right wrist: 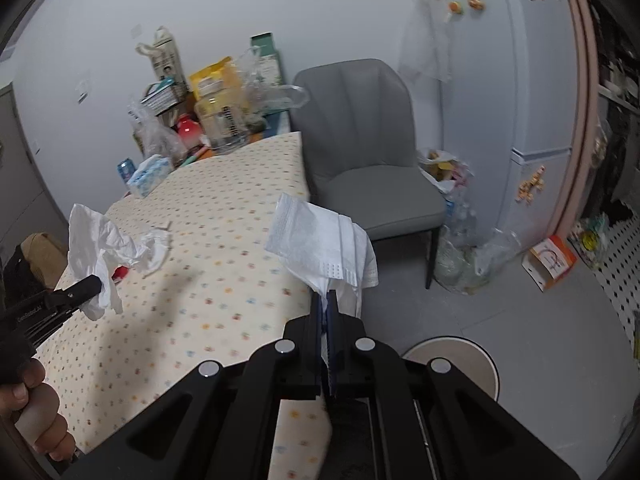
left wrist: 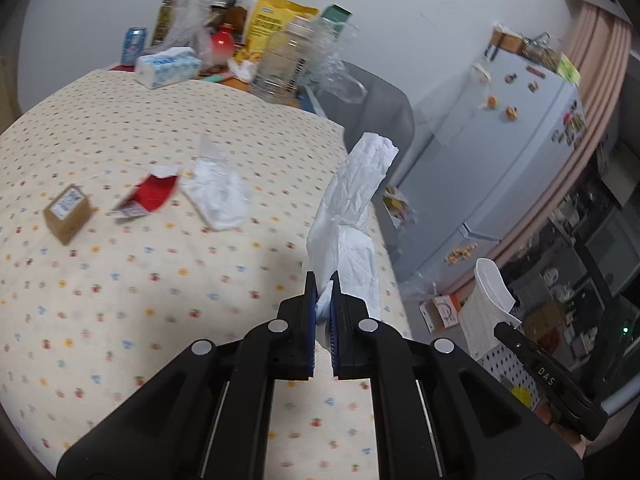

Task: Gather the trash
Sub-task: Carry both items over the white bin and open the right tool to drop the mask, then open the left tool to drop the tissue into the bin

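My left gripper (left wrist: 324, 292) is shut on a crumpled white tissue (left wrist: 356, 200) that sticks up above the table's right edge. In the right wrist view the same gripper (right wrist: 94, 282) shows at the left, with the tissue (right wrist: 100, 248) in it and a hand (right wrist: 36, 408) on its handle. My right gripper (right wrist: 326, 296) is shut on a white face mask (right wrist: 320, 240) held over the table's edge; that mask (left wrist: 490, 300) also appears low at the right of the left wrist view. On the dotted tablecloth (left wrist: 160, 300) lie a second crumpled tissue (left wrist: 218, 196), a torn red wrapper (left wrist: 150, 194) and a small brown box (left wrist: 68, 214).
A tissue pack (left wrist: 168, 66), plastic bottles (left wrist: 284, 64) and bags crowd the table's far end. A grey chair (right wrist: 360, 152) stands past the table, next to full plastic bags (right wrist: 460, 256) on the floor. A fridge (left wrist: 520, 120) with magnets, an orange box (right wrist: 550, 260) and a round white disc (right wrist: 452, 360) are to the right.
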